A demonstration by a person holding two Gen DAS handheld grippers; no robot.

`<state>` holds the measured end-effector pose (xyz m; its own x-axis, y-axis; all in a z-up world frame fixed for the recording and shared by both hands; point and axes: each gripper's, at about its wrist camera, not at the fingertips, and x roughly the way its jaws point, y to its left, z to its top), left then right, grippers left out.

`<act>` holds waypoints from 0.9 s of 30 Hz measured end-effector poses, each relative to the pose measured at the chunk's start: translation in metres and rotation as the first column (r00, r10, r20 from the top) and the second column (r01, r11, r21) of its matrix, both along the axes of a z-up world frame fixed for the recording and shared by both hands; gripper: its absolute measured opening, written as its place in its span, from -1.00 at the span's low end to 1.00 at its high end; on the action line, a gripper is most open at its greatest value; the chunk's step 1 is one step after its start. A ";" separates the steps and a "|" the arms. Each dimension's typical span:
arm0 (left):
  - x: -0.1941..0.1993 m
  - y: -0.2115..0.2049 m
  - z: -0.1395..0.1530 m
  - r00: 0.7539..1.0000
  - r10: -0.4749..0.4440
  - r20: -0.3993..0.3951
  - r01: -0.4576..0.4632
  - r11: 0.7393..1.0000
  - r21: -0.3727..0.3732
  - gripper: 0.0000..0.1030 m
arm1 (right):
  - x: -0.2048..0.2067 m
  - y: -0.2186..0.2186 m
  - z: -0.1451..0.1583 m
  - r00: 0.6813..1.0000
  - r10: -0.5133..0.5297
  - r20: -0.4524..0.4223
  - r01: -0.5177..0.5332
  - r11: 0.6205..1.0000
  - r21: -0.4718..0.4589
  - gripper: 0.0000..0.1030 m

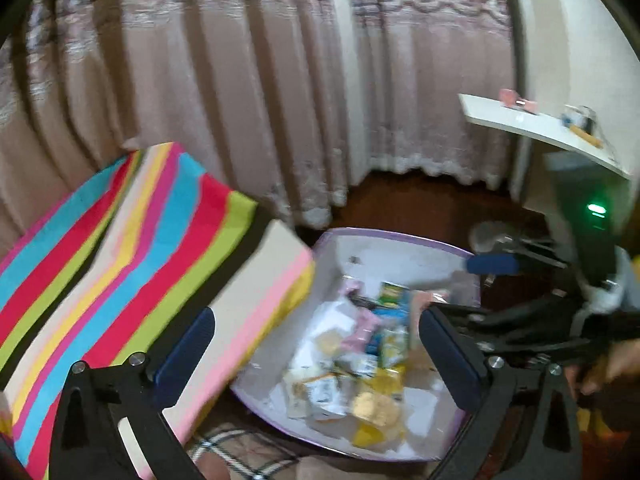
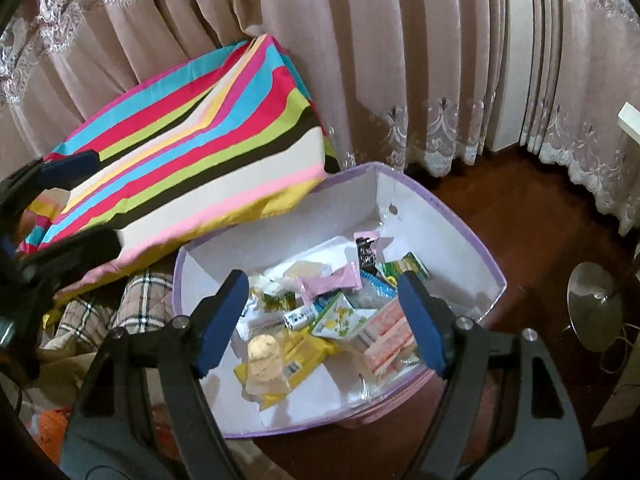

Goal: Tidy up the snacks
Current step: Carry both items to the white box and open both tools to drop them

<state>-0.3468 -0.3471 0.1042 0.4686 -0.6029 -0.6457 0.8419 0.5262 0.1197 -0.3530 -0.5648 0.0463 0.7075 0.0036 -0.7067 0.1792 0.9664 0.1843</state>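
Observation:
A white box with a purple rim (image 2: 360, 196) sits on the floor and holds several loose snack packets. Among them are a round golden biscuit pack (image 2: 264, 356), a yellow packet (image 2: 308, 350), a pink wrapper (image 2: 332, 280), a green carton (image 2: 340, 316) and an orange-striped pack (image 2: 388, 332). My right gripper (image 2: 322, 280) hovers open above the heap with nothing between its pads. My left gripper (image 1: 316, 320) is wide open and empty, spanning the box's left wall (image 1: 400, 252) and the cushion edge. The golden pack (image 1: 376, 404) lies below it. A blue finger (image 1: 494, 264) of the right gripper shows at the box's far rim.
A bright striped cushion (image 2: 192, 152) leans over the box's left side. Plaid fabric (image 2: 132, 300) lies in front of it. Pink lace curtains (image 2: 400, 60) close off the back. Dark wooden floor (image 2: 540, 220), a metal lamp base (image 2: 596, 304) and a white shelf (image 1: 540, 128) are to the right.

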 end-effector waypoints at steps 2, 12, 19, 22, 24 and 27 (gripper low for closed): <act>0.000 -0.006 -0.008 0.999 -0.031 -0.045 0.033 0.999 0.032 1.00 | -0.001 0.000 -0.002 1.000 -0.003 -0.015 0.003 1.000 0.003 0.54; 0.028 -0.011 -0.040 0.985 0.135 -0.106 -0.115 0.978 0.176 1.00 | -0.002 -0.008 -0.024 0.990 -0.054 -0.128 0.051 0.998 -0.024 0.54; 0.033 -0.008 -0.047 0.977 0.168 -0.128 -0.142 0.971 0.191 1.00 | -0.002 -0.010 -0.031 0.985 -0.069 -0.159 0.067 0.998 -0.017 0.54; 0.032 -0.008 -0.046 0.979 0.166 -0.122 -0.140 0.971 0.194 1.00 | -0.002 -0.008 -0.031 0.985 -0.067 -0.158 0.065 0.998 -0.013 0.54; 0.031 -0.008 -0.046 0.979 0.168 -0.119 -0.143 0.970 0.197 1.00 | -0.002 -0.007 -0.031 0.985 -0.067 -0.156 0.066 0.998 -0.009 0.54; 0.033 -0.007 -0.046 0.978 0.170 -0.123 -0.144 0.969 0.199 1.00 | -0.002 -0.008 -0.032 0.985 -0.069 -0.155 0.070 0.998 -0.002 0.54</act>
<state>-0.3138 -0.3536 0.0580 0.4464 -0.3908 -0.8050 0.7657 0.6323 0.1177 -0.3548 -0.5730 0.0146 0.5878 -0.0392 -0.8080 0.2727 0.9500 0.1524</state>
